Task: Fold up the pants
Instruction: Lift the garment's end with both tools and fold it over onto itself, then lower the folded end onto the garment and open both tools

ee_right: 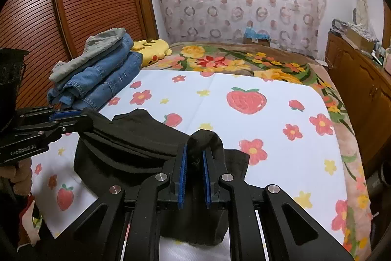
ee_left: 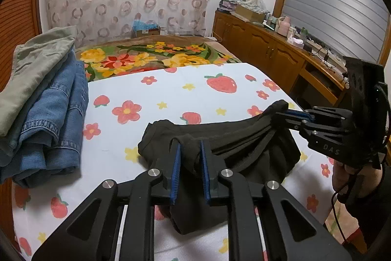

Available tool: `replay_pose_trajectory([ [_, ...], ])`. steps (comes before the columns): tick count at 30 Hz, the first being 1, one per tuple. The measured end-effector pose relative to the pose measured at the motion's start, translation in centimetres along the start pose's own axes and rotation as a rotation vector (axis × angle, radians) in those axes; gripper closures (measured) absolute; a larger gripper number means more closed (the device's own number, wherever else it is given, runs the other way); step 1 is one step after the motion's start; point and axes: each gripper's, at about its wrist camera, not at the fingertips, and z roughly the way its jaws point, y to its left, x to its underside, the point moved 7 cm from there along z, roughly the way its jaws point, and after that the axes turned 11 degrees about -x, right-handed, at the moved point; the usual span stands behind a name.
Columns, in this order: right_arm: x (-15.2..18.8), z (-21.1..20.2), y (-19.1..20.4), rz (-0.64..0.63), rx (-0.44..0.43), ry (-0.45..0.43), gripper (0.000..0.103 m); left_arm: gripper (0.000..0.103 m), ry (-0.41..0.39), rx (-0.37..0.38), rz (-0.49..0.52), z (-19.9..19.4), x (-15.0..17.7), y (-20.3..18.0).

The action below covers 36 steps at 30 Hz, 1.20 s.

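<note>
Mid-fold: left gripper [ee_left: 190, 158] jaws pinch a bunched edge of the black pants [ee_left: 244, 151], right gripper [ee_right: 194, 163] jaws likewise clamp the other end; the pants hang partly lifted over the strawberry sheet [ee_right: 268, 119] on the bed. Next: carry both ends over together, lay flat. Only the right view shows the yellow plush [ee_right: 152, 49] behind the folded jeans stack [ee_right: 102, 75].

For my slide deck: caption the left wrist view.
Left gripper and right gripper each pinch the bunched black fabric pants above a strawberry-print white sheet.
</note>
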Motion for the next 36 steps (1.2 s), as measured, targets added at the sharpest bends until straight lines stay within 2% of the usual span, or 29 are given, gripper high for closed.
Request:
replay_pose_trajectory([
  [1,0.0,0.0,0.0,0.000,0.010,-0.002,0.092,0.079,-0.002,-0.003,-0.002,-0.1,0.0,0.1],
  [3,0.0,-0.1,-0.2,0.001,0.028,-0.008,0.085,0.071,-0.011,-0.015,-0.006,-0.3,-0.1,0.3],
  [4,0.1,-0.3,-0.3,0.005,0.041,-0.016,0.083,0.063,-0.015,-0.019,-0.005,-0.3,-0.2,0.4],
  [6,0.1,-0.8,-0.6,0.024,0.044,-0.039,0.083,0.055,-0.023,-0.029,-0.003,-0.5,-0.1,0.7],
  [12,0.7,-1.6,-0.9,0.024,0.054,-0.044,0.074,0.050,0.004,-0.022,0.015,0.4,1.1,0.7],
  [19,2.1,-0.8,-1.7,0.004,0.055,0.020,0.069,0.051,0.042,-0.019,0.020,2.3,1.7,0.8],
  [26,1.2,0.8,-2.6,-0.032,0.043,0.062,0.068,0.053,0.064,-0.042,0.074,4.8,1.4,0.5],
  [32,1.1,2.7,-3.3,-0.043,0.003,0.105,0.068,0.065,0.108,-0.022,0.065,6.8,1.6,0.6],
  [36,1.0,2.7,-3.3,-0.052,-0.033,0.097,0.068,0.080,0.105,-0.017,0.071,6.9,1.7,0.5],
])
